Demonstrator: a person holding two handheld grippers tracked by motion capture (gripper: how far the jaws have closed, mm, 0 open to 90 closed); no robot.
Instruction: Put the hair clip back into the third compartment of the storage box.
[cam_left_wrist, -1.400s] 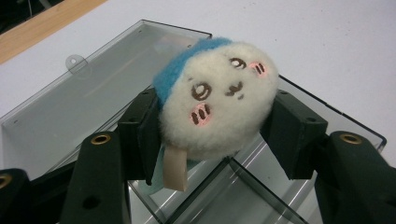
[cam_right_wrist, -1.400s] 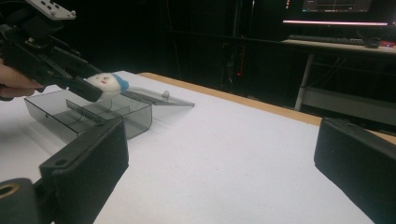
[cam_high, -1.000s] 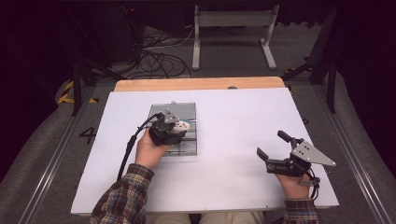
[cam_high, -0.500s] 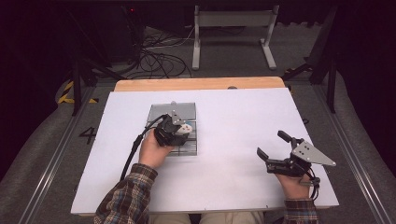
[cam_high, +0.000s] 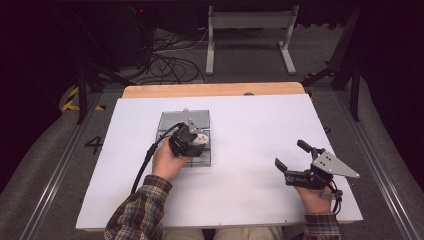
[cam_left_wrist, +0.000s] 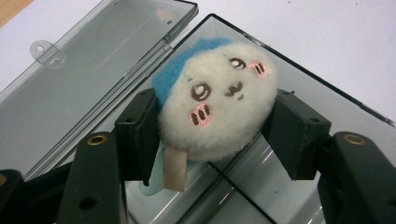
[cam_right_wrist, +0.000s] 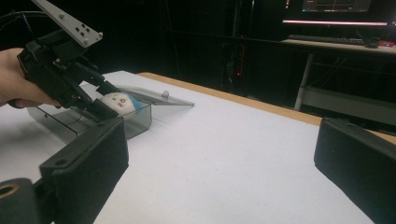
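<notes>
- The right tool (cam_high: 289, 156) rests low on the white tabletop (cam_high: 250, 130), its 2 jaws wide apart, holding nothing.
- The left tool (cam_left_wrist: 212, 128) clamps a plush toy (cam_left_wrist: 219, 100) from both sides, over the clear plastic box (cam_left_wrist: 261, 186).
- The box's lid (cam_left_wrist: 88, 70) lies open flat beyond.

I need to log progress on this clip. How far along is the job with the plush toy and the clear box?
Done: the clear box is open, its lid laid flat behind it. In hand: the left tool grips the round plush toy over the box's open compartment; whether it is going in or coming out, I cannot tell. The right tool rests open, apart, on the white table. Left: releasing the toy, probably closing the lid.
</notes>
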